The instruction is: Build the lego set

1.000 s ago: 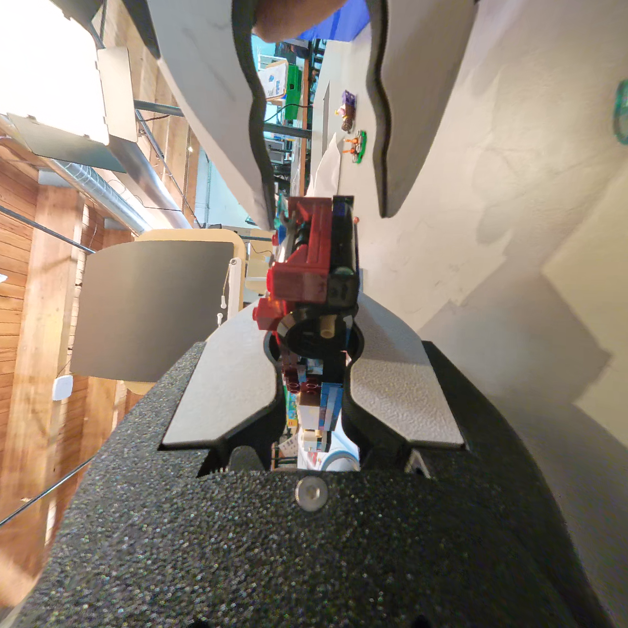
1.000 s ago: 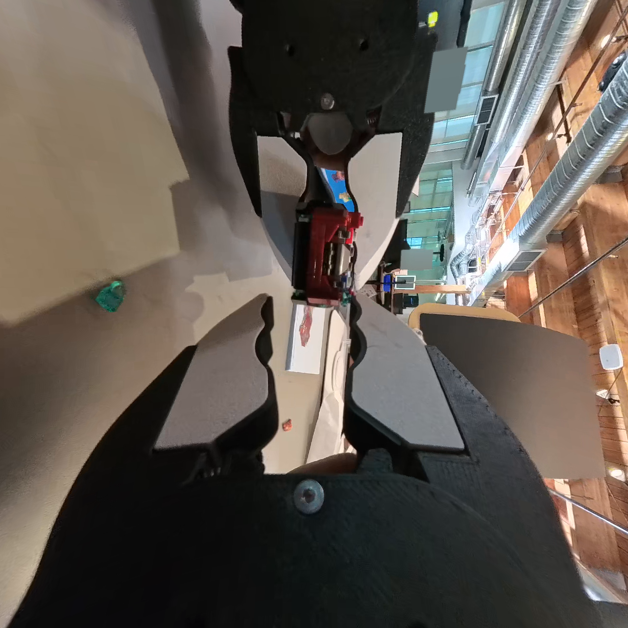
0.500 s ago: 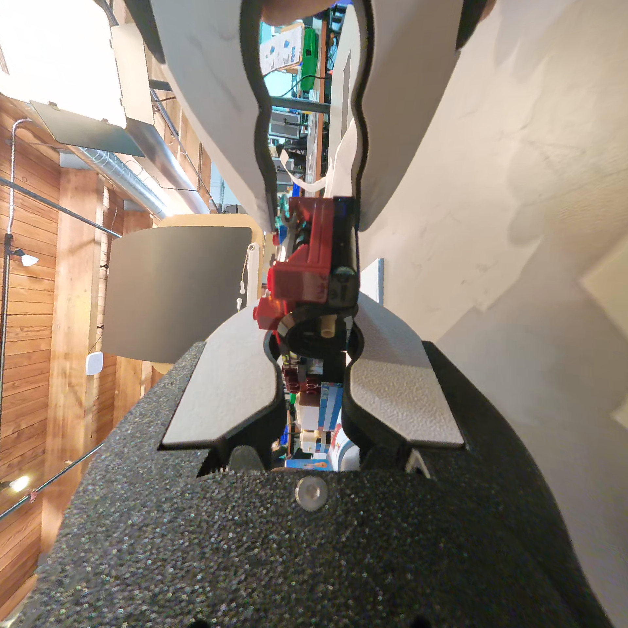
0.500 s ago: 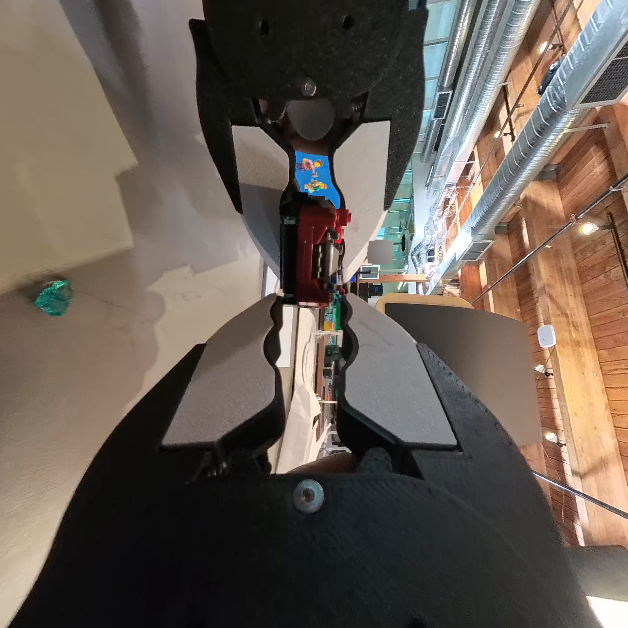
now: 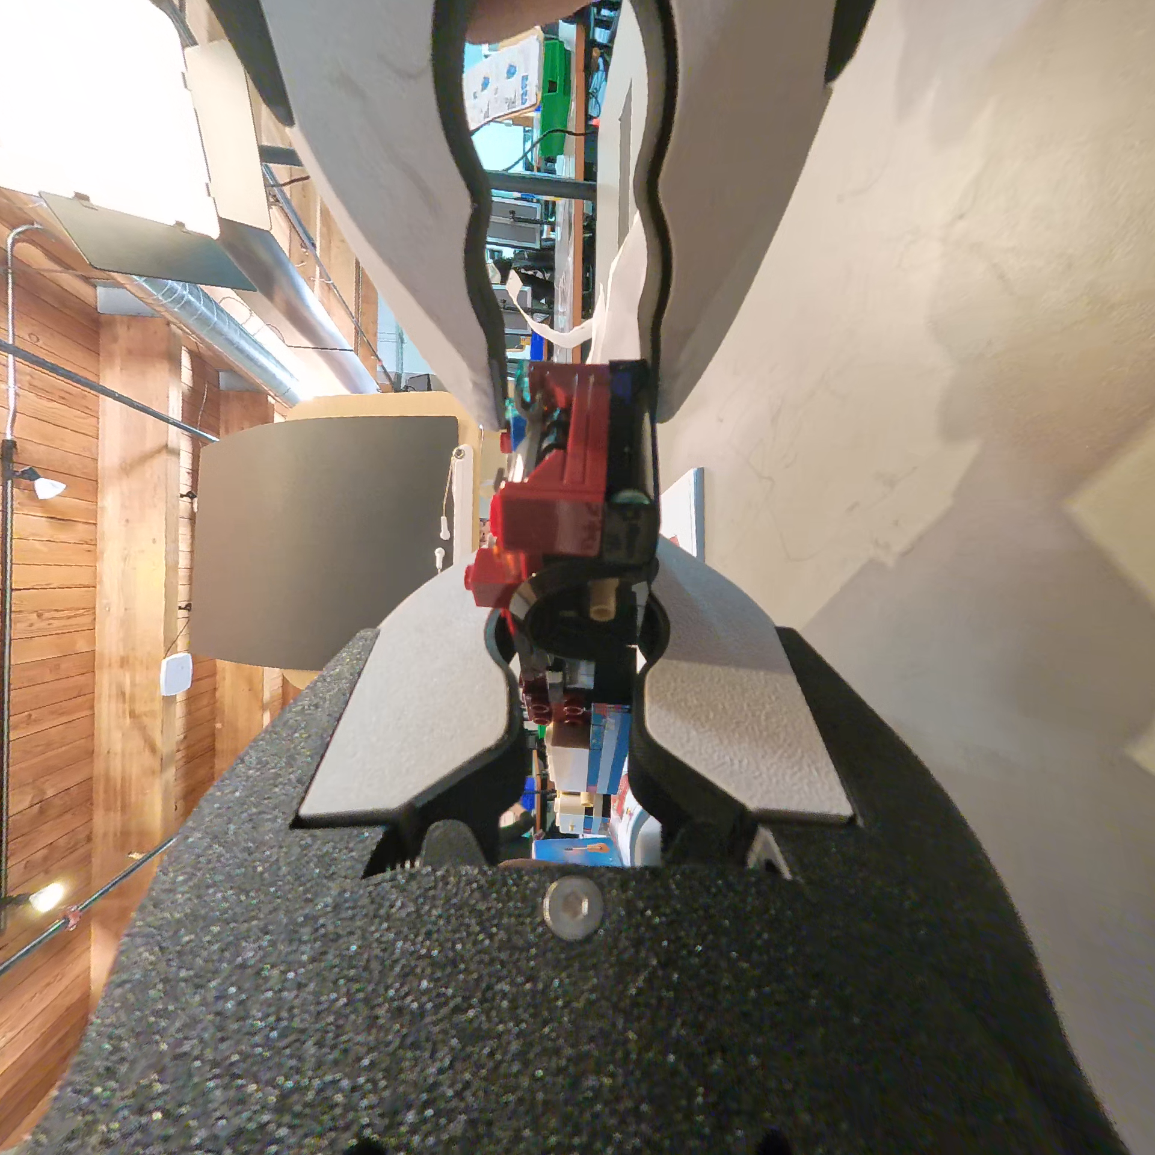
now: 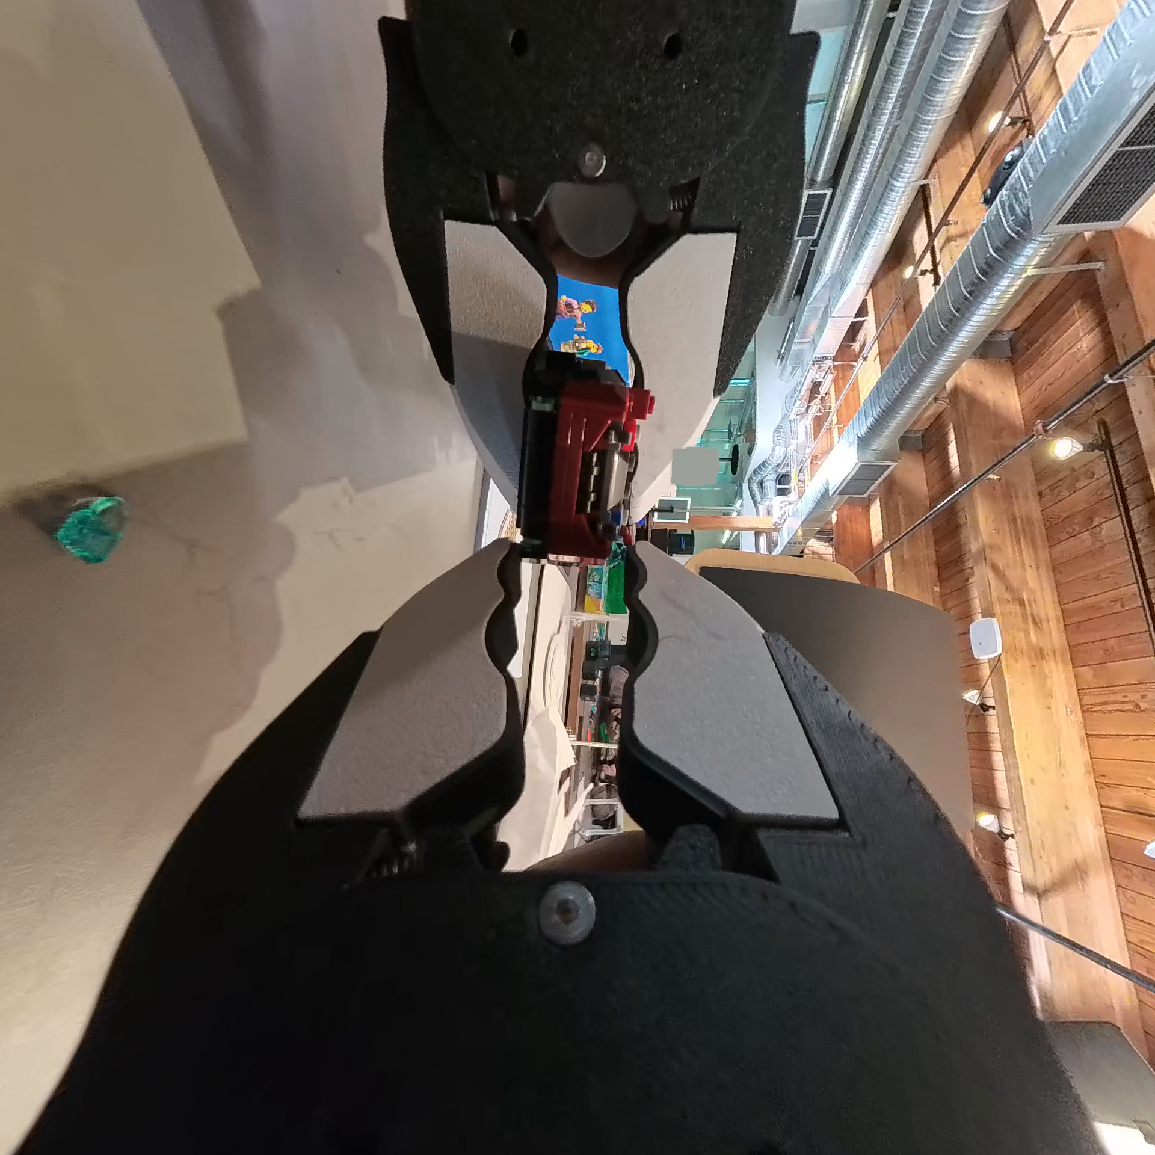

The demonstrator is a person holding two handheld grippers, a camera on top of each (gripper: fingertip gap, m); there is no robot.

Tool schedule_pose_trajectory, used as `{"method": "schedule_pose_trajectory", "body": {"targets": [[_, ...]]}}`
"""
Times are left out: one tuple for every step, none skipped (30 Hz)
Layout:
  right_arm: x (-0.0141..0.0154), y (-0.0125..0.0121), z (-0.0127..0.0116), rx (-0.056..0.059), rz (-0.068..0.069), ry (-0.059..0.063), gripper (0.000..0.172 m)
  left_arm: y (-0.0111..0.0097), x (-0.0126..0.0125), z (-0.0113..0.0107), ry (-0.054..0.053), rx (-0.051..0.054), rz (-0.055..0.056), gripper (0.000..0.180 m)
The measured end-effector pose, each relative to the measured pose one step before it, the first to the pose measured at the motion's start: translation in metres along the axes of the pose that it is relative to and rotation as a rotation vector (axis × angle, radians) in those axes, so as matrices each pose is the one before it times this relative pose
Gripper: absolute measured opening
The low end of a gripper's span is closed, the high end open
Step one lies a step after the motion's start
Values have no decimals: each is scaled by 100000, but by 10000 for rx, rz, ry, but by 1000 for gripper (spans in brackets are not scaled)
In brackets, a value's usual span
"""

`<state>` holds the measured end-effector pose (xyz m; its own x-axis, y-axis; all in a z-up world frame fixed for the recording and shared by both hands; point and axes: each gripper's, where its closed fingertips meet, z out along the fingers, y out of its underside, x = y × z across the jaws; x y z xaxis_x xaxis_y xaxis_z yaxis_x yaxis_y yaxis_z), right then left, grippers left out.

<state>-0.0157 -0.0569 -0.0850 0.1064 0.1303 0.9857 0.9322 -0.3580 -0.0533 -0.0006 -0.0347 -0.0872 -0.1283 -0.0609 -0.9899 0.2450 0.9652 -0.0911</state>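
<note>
The red and black brick-built toy car [image 5: 575, 487] is gripped above the bench [image 5: 875, 312] by the jaws of the left gripper [image 5: 575, 600]. Its far end is pinched by the jaws of the right gripper [image 6: 572, 553].

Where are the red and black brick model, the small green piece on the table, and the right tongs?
Red and black brick model [image 5: 562, 500], left wrist view, on its red side.
Small green piece [image 6: 90, 530], right wrist view, on its middle.
Right tongs [image 6: 572, 553], right wrist view, midway between the fingertips.
</note>
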Motion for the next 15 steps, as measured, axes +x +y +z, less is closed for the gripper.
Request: {"method": "schedule_pose_trajectory", "body": {"targets": [[0,9,-1,-16,-56,-8,32,9,7,-49,4,-14,5,35],[-4,-3,-1,-14,-65,-8,32,-3,30,-62,19,-14,45,35],[13,-9,-2,0,-35,-1,31,-5,-19,-58,-8,1,36,35],[2,-21,-15,14,-1,-11,31,-1,-29,-55,6,4,5,35],[-35,-32,-11,26,-25,-29,31,-25,4,-62,29,19,16,35],[-34,-36,-12,22,-73,-31,31,-43,60,-5,17,17,37,35],[-53,0,9,1,-56,-34,31,-13,52,-1,19,3,20,35],[-62,9,15,-12,-24,-40,31,13,67,9,32,-6,5,35],[-56,1,17,-12,-44,-23,31,6,71,9,25,6,30,35],[-30,-5,2,-13,-43,-9,31,5,29,-3,-5,4,21,35],[-8,-7,2,-5,-2,-9,31,-5,23,6,5,5,4,35],[-5,-16,0,5,1,-3,31,2,17,-19,0,9,-34,35],[-17,-1,-4,-3,-54,5,31,-5,33,-5,14,3,9,35],[-34,-1,5,-6,-48,1,31,10,26,4,-10,-4,28,35],[-36,-4,-7,8,-15,-10,31,-13,52,1,17,9,2,35]]}}
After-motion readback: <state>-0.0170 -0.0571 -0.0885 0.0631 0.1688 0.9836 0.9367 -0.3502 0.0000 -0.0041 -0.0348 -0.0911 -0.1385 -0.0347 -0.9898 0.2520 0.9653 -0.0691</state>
